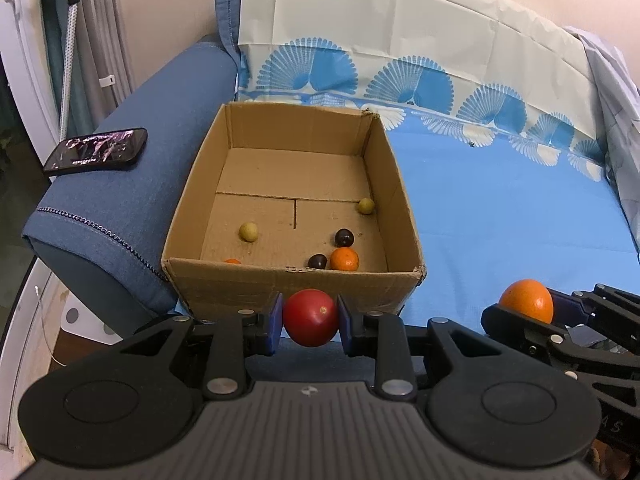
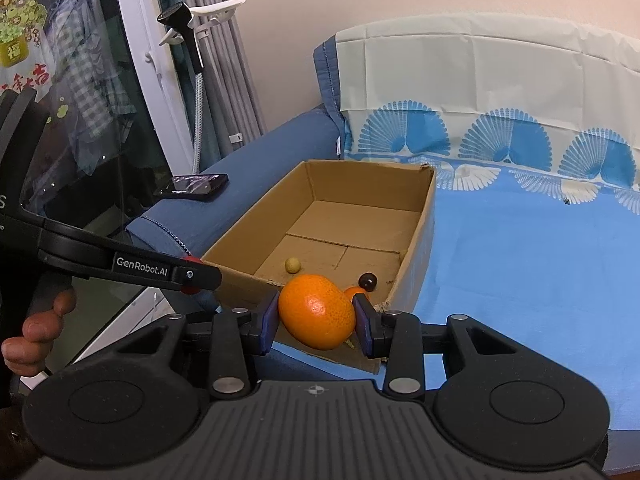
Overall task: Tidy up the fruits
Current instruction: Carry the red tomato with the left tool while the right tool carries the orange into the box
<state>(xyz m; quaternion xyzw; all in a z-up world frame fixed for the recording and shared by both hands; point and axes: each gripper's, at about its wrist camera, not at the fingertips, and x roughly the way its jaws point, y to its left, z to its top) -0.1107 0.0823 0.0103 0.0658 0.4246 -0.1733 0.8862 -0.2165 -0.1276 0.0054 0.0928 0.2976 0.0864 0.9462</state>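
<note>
Two tongs: both are busy, each one is holding a fruit.
Left tongs (image 1: 310,322): the blue pads are pressed on a round red fruit (image 1: 311,317), one pad on each side. It hangs just in front of the box's near wall, not inside yet.
Right tongs (image 2: 316,318): the pads are squeezed on a big orange (image 2: 317,311). It is also just at the near edge of the box, a bit to the right of the red one.
Box (image 1: 280,280): a brown cardboard box with no lid, sitting on the blue sheet (image 1: 520,208).
Already in the box: two little yellow-green balls (image 1: 248,232), two dark round fruits (image 1: 344,237), one small orange (image 1: 344,259), and a bit of another orange thing (image 1: 232,261) peeking over the near wall.
Done so far: I think most of the job is done, since many fruits lie in the box.
Left to do: these two fruits need to go up over the wall and drop in. No other loose fruit shows on the sheet.
In the way: the near wall stands between both fruits and the box floor. The two tongs are close, so they could bump.
Nearby: a dark phone (image 1: 96,150) lies on the blue armrest (image 1: 132,184) to the left of the box, well apart from the tongs.
Hand: a left hand (image 2: 38,330) grips the left tool's handle.
</note>
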